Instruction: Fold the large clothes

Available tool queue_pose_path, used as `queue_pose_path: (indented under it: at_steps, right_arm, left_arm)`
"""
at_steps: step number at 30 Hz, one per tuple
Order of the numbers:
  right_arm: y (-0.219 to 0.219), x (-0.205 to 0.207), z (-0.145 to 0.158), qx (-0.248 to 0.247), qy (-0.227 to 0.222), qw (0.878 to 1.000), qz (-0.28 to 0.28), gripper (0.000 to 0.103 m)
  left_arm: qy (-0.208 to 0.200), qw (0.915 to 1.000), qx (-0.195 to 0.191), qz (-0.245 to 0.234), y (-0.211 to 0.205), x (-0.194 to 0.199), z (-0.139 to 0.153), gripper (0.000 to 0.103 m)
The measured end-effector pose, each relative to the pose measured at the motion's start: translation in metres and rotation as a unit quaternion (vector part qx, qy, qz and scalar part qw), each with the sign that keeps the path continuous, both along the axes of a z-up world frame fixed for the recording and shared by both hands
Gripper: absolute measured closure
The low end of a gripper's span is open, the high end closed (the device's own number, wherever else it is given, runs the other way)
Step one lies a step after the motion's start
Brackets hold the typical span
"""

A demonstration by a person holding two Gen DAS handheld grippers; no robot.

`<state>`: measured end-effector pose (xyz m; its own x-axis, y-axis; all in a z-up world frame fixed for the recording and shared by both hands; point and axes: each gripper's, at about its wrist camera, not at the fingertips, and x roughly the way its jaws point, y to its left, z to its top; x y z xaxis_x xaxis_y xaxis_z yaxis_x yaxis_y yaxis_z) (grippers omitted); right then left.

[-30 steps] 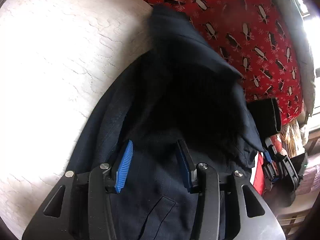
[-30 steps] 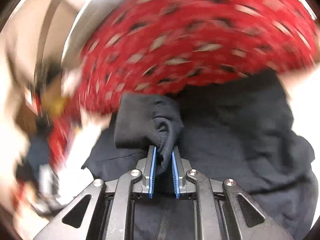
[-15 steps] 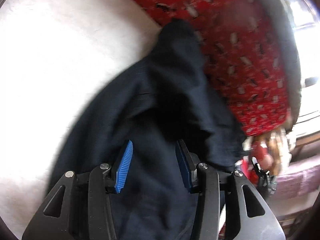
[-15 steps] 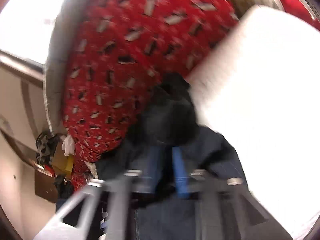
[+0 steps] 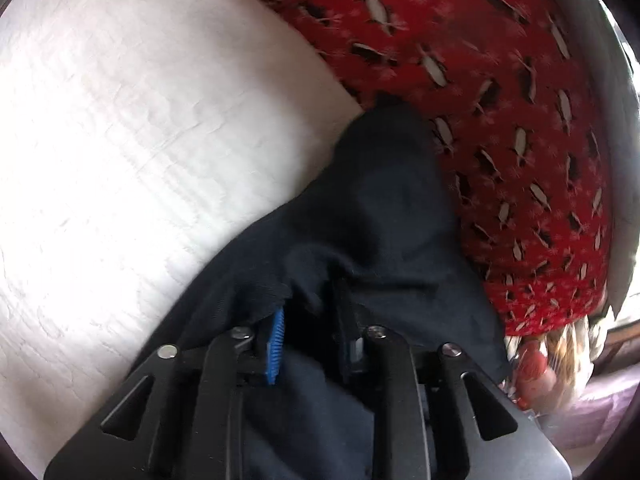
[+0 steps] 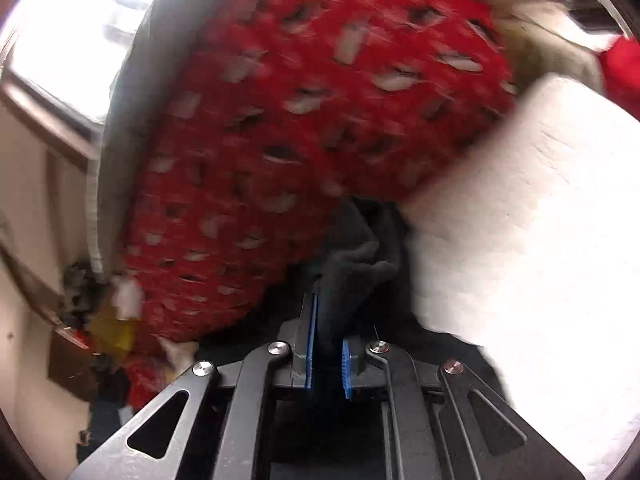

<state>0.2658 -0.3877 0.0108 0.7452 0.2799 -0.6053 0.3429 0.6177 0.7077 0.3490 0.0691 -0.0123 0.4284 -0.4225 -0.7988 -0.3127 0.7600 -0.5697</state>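
left wrist view first: i'm looking down on a white quilted bed cover (image 5: 132, 152) that fills the left half, with a red blanket (image 5: 500, 92) printed with small penguins bunched across the upper right. past its lower right edge there's blurred clutter by a window, too smeared for me to name. the dark navy garment (image 5: 372, 216) lies from the bottom of the frame up to the seam where white meets red, its far tip touching the red blanket. my left gripper (image 5: 310, 320) is dug into it: a ridge of cloth rises between the fingers (image 5: 276, 340), which are narrowing on it. only the blue pad on one side shows; the other is buried in dark fabric, so i can't tell whether the pads are pressing yet.

right wrist view: the red blanket is heavily blurred and crowds the top and left, with the white bed cover (image 6: 520, 240) on the right. low at the left sits blurred clutter against a pale wall. my right gripper (image 6: 328, 356) has its fingers closing, nearly together, with a bunched fold of the navy garment (image 6: 360, 256) pinched between the blue pads and standing up beyond them.
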Motion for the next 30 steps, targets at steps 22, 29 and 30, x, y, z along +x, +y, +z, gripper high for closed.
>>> queue_pose_path:
  at_steps: [22, 29, 30]
  right_arm:
    - [0.038, 0.0, -0.018, -0.104, 0.15, 0.98, 0.082, 0.063]
    - [0.076, -0.094, -0.016, -0.125, 0.224, 0.951, 0.174, 0.048]
    - [0.08, -0.108, -0.015, -0.124, 0.224, 0.95, 0.18, 0.045]
  left_arm:
    - [0.029, 0.9774, 0.143, -0.153, -0.045, -0.035, 0.023, 0.071]
    - [0.076, 0.967, 0.107, -0.218, -0.021, -0.138, 0.02, 0.071]
    - [0.084, 0.9672, 0.089, -0.222, -0.014, -0.152, 0.019, 0.071]
